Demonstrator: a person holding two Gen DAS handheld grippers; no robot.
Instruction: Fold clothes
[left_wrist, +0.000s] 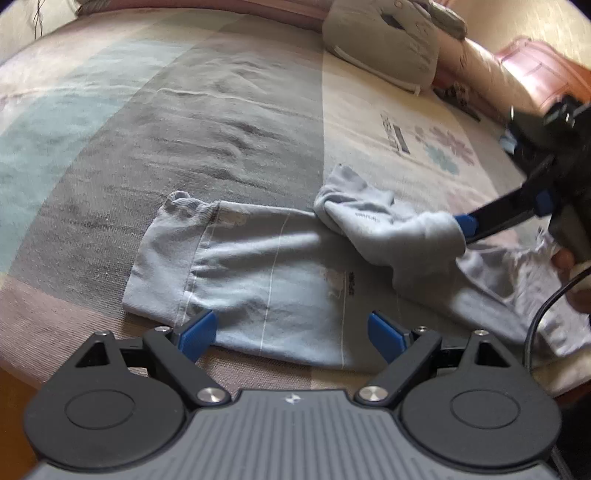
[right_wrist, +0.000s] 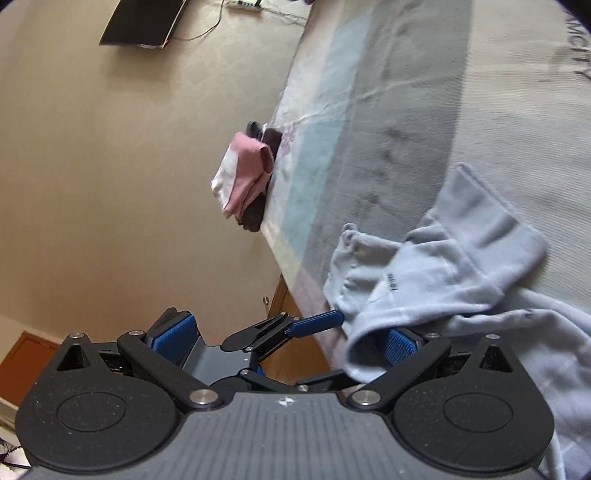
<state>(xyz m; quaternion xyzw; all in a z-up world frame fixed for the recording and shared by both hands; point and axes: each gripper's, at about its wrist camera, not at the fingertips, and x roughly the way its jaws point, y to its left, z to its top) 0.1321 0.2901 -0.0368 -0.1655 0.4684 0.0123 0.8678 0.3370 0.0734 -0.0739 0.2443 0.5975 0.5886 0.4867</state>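
A light blue garment (left_wrist: 258, 273) lies flat across the striped bed sheet (left_wrist: 221, 122), its elastic hem at the left. My left gripper (left_wrist: 292, 334) is open at the garment's near edge, one finger on each side of nothing. The garment's right part is bunched and lifted, draped over a fingertip of my right gripper (left_wrist: 469, 225). In the right wrist view my right gripper (right_wrist: 288, 341) stands wide open, with the blue cloth (right_wrist: 436, 280) hanging over its right finger (right_wrist: 400, 345). The left gripper (right_wrist: 314, 347) shows just beyond, at the bed's edge.
A folded pink, white and brown pile (right_wrist: 245, 173) sits on the bed's edge. A grey pillow (left_wrist: 384, 40) lies at the far side. A person's hand (left_wrist: 569, 266) and a cable are at the right. A wooden bed frame (right_wrist: 288, 306) and beige floor (right_wrist: 110, 166) lie beyond.
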